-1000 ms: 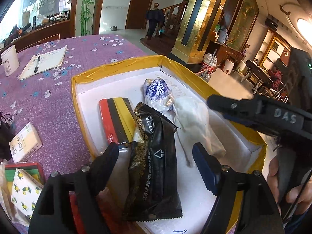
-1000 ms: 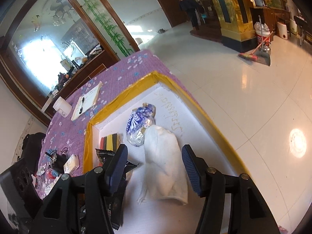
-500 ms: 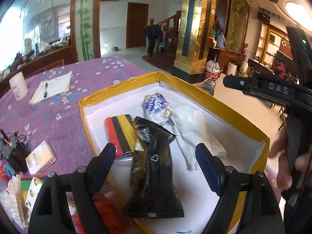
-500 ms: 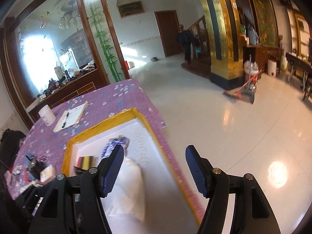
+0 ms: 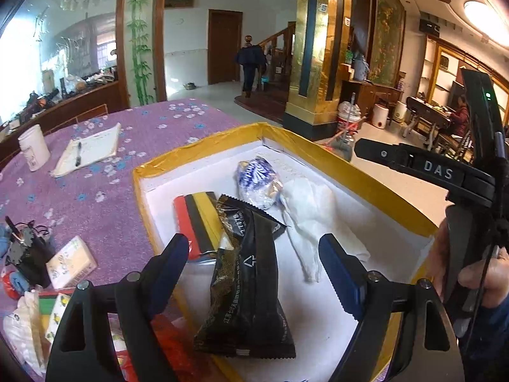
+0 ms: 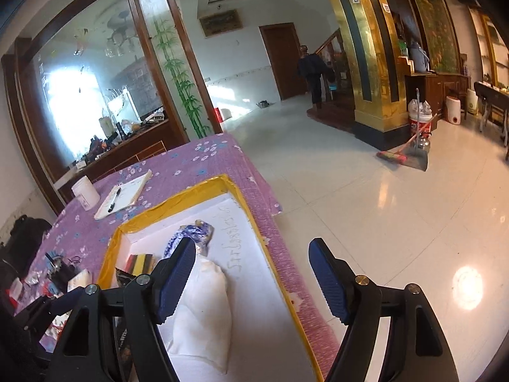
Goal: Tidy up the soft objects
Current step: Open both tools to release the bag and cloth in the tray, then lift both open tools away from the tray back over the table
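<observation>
Progress is judged well along: four soft things are seen in the box [image 5: 366, 187] ahead of the left tongs [image 5: 251, 261], the black packet [image 5: 248, 286] between its wide, empty jaws. The right tongs [image 6: 251, 273] are opening, empty, the white pouch [image 6: 200, 315] below. Packets [image 5: 28, 321] left of the box remain on the tabletop [image 5: 95, 197].

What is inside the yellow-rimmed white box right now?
Four things lie in the box: a black snack packet, a red, black and yellow striped pack partly under it, a blue-and-white wrapped item and a white cloth.
</observation>
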